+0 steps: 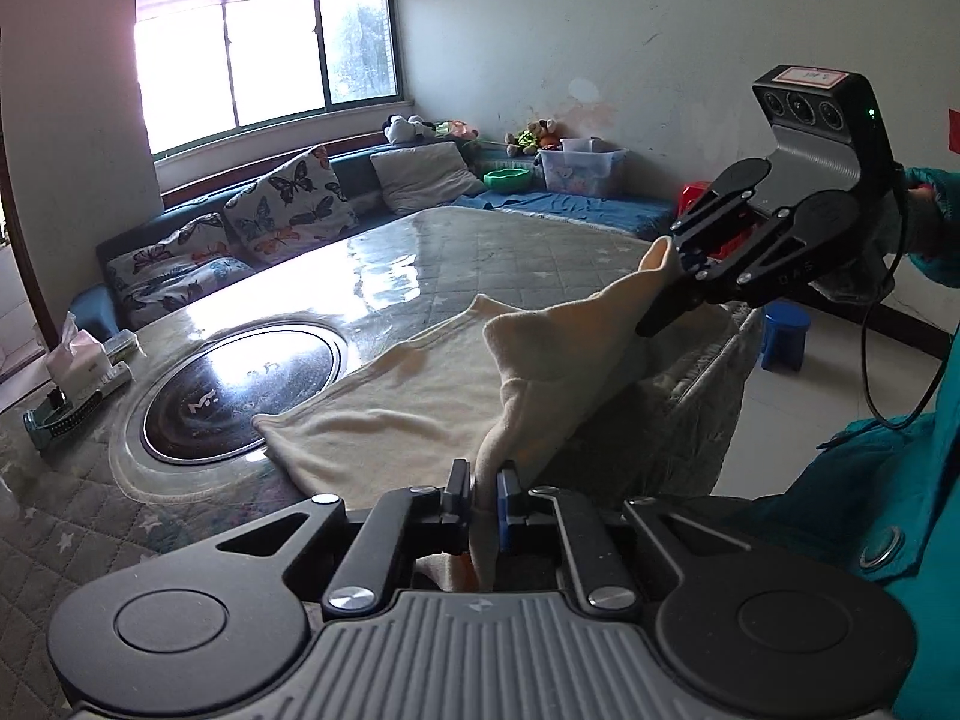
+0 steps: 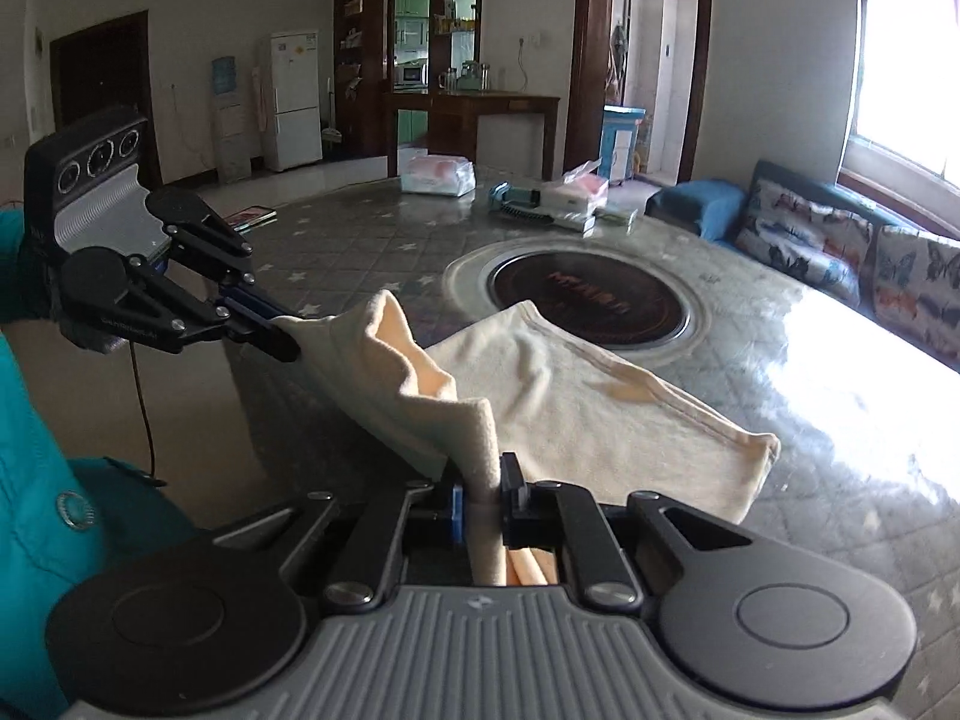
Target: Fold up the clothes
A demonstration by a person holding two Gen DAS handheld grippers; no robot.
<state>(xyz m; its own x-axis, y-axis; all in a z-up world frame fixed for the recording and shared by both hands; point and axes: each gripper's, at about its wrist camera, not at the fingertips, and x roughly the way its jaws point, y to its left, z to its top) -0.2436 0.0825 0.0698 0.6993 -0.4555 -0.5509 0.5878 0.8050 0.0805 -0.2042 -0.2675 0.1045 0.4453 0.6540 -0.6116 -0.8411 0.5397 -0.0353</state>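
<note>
A cream cloth garment [image 1: 408,414] lies on the quilted table [image 1: 510,246] with its near edge lifted. My left gripper [image 1: 483,489] is shut on one corner of that edge. My right gripper [image 1: 666,294] is shut on the other corner, further right and higher above the table's near edge. In the right wrist view the garment [image 2: 600,402] stretches from my right gripper [image 2: 486,480] to my left gripper [image 2: 282,330], and its far part lies flat beside the round inset.
A round dark inset [image 1: 240,384] sits in the table by the garment. A tissue box [image 1: 78,360] and small items stand at the far table edge; bags [image 2: 438,174] too. A sofa with butterfly pillows [image 1: 288,204] runs alongside. A blue stool [image 1: 786,333] stands on the floor.
</note>
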